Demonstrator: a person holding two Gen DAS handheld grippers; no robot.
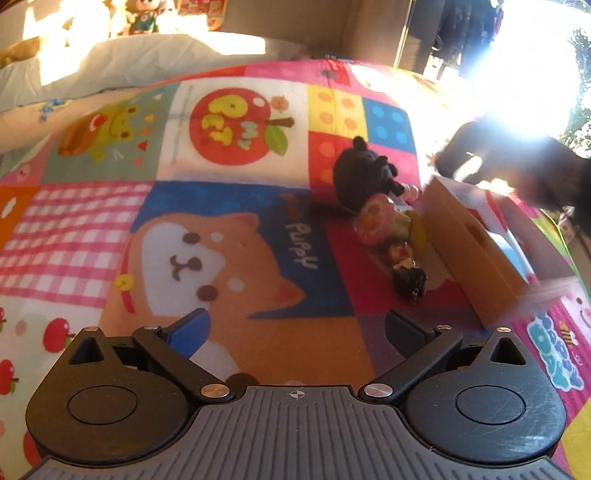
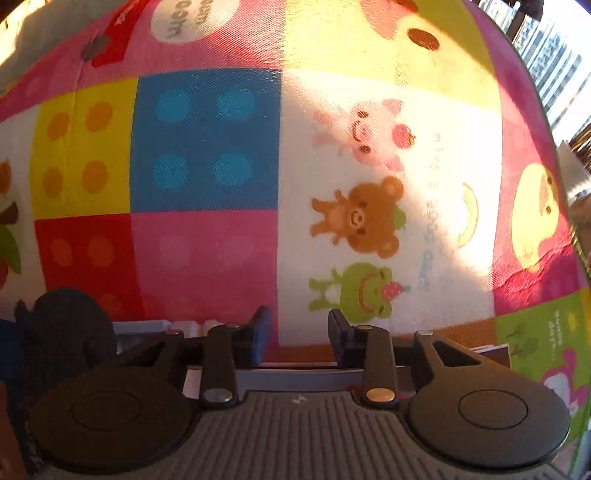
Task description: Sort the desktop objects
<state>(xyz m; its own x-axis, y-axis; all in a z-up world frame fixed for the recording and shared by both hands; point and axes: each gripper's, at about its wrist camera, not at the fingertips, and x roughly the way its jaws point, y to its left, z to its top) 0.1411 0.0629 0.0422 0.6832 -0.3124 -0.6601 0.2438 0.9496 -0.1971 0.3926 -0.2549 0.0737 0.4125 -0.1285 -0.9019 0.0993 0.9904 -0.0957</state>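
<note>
A black plush toy [image 1: 364, 171] lies on the colourful cartoon cloth [image 1: 221, 206], next to a small doll with a pink round hat [image 1: 375, 218] and a dark-haired figure [image 1: 408, 275]. A brown cardboard box [image 1: 469, 240] stands right of them. My left gripper [image 1: 295, 326] is open and empty, low over the cloth, short of the toys. My right gripper [image 2: 298, 332] is open with a narrow gap, empty, above the box rim [image 2: 303, 369]. The black plush [image 2: 64, 328] shows at its left. The right gripper appears as a dark blur [image 1: 524, 170] above the box.
A grey pillow or bedding [image 1: 110, 62] lies beyond the cloth's far edge, with plush toys [image 1: 147, 18] behind it. Strong sun glare [image 1: 517, 74] washes out the upper right. Buildings [image 2: 550, 74] show through a window at far right.
</note>
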